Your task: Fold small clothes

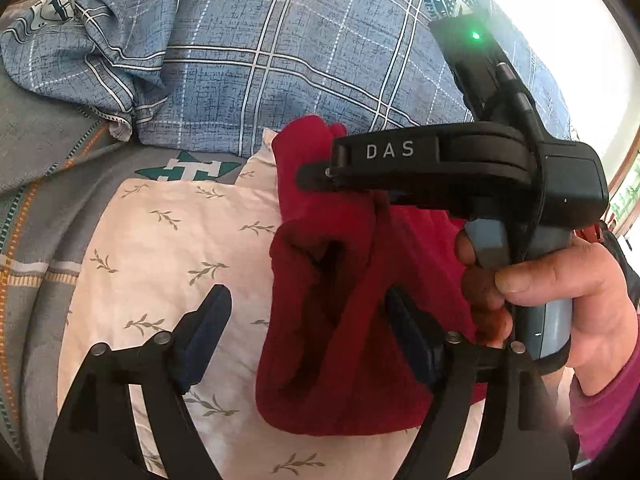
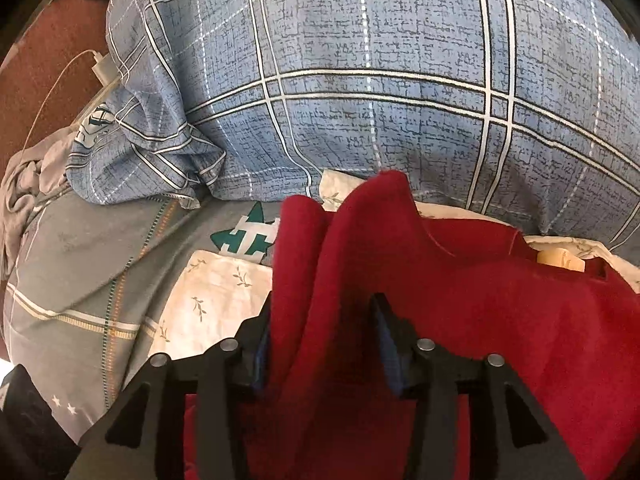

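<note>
A small dark red garment (image 1: 332,280) lies bunched on a white leaf-print cloth (image 1: 168,248). My left gripper (image 1: 308,320) is open; its right finger rests on the red fabric, its left finger over the white cloth. My right gripper (image 1: 320,170) comes in from the right, held by a hand (image 1: 560,300), and is shut on a raised fold of the red garment. In the right wrist view the red garment (image 2: 400,264) fills the space between the fingers of the right gripper (image 2: 324,308) and stands up in a ridge. A tan label (image 2: 560,262) shows on it.
A blue plaid quilt (image 2: 380,80) is piled behind the garment. A grey patterned sheet (image 2: 80,272) covers the bed to the left. A white charger and cable (image 2: 102,68) lie at the far left edge. A window (image 1: 592,40) is at the right.
</note>
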Demonstrator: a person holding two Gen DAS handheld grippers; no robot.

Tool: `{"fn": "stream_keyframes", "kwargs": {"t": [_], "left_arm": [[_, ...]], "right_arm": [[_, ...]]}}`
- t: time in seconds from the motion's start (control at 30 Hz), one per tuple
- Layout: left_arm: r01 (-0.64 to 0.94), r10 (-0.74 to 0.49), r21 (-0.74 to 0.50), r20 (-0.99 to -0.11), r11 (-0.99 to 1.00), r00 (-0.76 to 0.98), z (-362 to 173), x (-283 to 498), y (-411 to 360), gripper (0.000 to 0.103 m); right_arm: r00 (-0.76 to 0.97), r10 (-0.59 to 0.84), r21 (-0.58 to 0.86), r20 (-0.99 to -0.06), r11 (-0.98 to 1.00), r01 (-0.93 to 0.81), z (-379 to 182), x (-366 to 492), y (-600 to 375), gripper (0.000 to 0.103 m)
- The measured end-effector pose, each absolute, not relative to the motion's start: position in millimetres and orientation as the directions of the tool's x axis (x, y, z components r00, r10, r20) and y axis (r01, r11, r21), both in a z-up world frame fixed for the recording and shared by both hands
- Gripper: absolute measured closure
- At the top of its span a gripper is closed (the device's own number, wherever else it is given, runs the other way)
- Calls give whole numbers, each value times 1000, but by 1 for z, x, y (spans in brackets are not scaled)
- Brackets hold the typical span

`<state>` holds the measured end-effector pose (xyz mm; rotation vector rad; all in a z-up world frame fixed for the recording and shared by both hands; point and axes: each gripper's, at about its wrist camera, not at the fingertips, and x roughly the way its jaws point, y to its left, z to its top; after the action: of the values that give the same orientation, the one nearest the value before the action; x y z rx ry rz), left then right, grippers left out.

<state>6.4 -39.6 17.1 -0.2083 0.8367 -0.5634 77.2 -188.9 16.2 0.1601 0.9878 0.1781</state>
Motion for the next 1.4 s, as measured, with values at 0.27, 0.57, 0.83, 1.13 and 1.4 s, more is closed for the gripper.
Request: {"fn": "stream_keyframes", "kwargs": {"t": [0.27,0.57,0.83,1.13,1.4], "left_arm": [[397,-540,-371,-654,839,530,11,3,-44,24],[389,-537,-375,-658,841,527,6,4,-45,24],[388,-528,-364,-662,847,531,4,5,-46,24],[446,-523,-302,-658,843,542,12,-8,-58,70],[475,-530,-273,-622,836,576,41,-31,-68,82]], "right_arm": [[551,226,209,-804,973,-94,18,74,-186,65],[543,244,241,-804,967,-78,10,74,-200,51],[557,217,222,-802,973,-60,17,66,-194,62],[602,241,251,-761,966,-70,26,50,-191,80],[670,271,262,-691,958,-118,65,16,-219,82]]}}
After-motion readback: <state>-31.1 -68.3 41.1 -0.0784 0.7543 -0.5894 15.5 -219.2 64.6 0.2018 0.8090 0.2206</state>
